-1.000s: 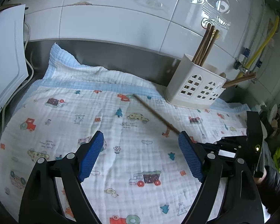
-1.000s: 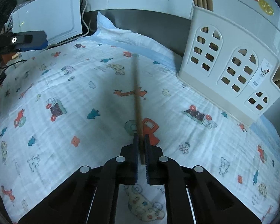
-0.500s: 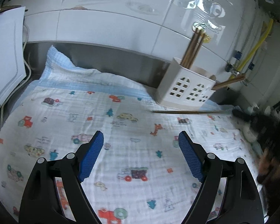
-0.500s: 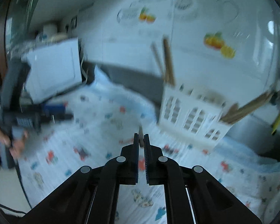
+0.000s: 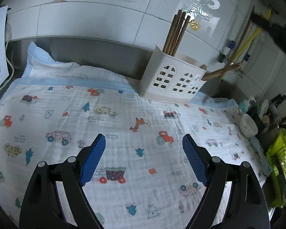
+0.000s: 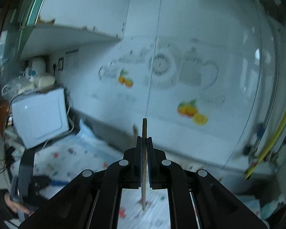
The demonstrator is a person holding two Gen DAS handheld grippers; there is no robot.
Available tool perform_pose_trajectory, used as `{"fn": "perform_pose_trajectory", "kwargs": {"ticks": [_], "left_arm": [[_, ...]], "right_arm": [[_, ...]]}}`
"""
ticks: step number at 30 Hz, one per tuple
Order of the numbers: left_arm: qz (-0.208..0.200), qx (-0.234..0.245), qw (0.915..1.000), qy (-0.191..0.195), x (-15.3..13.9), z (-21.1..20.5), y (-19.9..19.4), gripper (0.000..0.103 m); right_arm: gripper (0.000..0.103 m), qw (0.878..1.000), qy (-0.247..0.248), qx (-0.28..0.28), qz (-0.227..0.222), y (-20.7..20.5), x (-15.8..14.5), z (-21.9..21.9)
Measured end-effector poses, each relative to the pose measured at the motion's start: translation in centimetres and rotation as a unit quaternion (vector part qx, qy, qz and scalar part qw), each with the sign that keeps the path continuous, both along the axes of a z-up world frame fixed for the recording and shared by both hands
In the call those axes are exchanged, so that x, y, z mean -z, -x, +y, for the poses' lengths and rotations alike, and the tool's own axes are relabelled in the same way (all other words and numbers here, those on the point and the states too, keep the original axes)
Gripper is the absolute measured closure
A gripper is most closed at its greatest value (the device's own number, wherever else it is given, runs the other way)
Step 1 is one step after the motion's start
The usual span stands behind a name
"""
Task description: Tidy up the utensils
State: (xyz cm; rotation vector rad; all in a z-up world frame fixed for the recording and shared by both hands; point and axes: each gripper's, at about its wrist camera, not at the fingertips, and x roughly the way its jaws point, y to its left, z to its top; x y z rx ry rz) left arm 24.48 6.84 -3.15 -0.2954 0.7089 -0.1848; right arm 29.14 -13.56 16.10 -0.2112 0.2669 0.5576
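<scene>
A white utensil holder with window cut-outs stands at the back of the printed cloth. Several wooden chopsticks stick up from its left compartment, and more chopsticks lean out of its right one. My left gripper hovers over the cloth, open, with nothing between its blue pads. My right gripper is high up and faces the tiled wall. It is shut on one wooden chopstick, which stands upright between the fingers and pokes out above and below them. The holder is hidden in the right wrist view.
A white bowl and a green rack sit past the cloth's right edge. A white appliance stands at the left end of the counter. A yellow hose runs down the wall right of the holder.
The right gripper has lifted the chopstick off the cloth and risen well above the counter, tilting up toward the wall. The cloth now lies bare in the left view. The left gripper shifted slightly.
</scene>
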Motion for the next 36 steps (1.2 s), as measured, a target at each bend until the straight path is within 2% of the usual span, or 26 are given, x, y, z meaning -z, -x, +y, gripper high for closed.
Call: {"fn": "perform_pose_trajectory", "kwargs": {"ticks": [6, 13, 19, 24, 36], "left_arm": [[-0.001, -0.001, 1.0, 0.005, 0.1, 0.3, -0.6, 0.021], [0.007, -0.01, 0.9999, 0.011, 0.7, 1.2, -1.6, 0.021], [0.008, -0.014, 0.9998, 0.011, 0.8, 1.5, -1.9, 0.021], [0.008, -0.017, 0.9998, 0.011, 0.8, 1.8, -2.0, 0.021], [-0.007, -0.021, 0.9997, 0.007, -0.4, 1.3, -1.0, 0.02]], "right_arm": [[0.098, 0.999, -0.034, 0.02, -0.037, -2.2, -2.1, 0.5], [0.098, 0.997, -0.041, 0.031, -0.062, -4.9, -1.8, 2.2], [0.098, 0.997, -0.064, 0.028, -0.037, -7.5, 0.4, 2.3], [0.098, 0.997, -0.072, 0.028, 0.009, -9.2, 2.3, 2.1], [0.092, 0.999, -0.043, 0.015, 0.023, -6.1, 3.0, 1.2]]}}
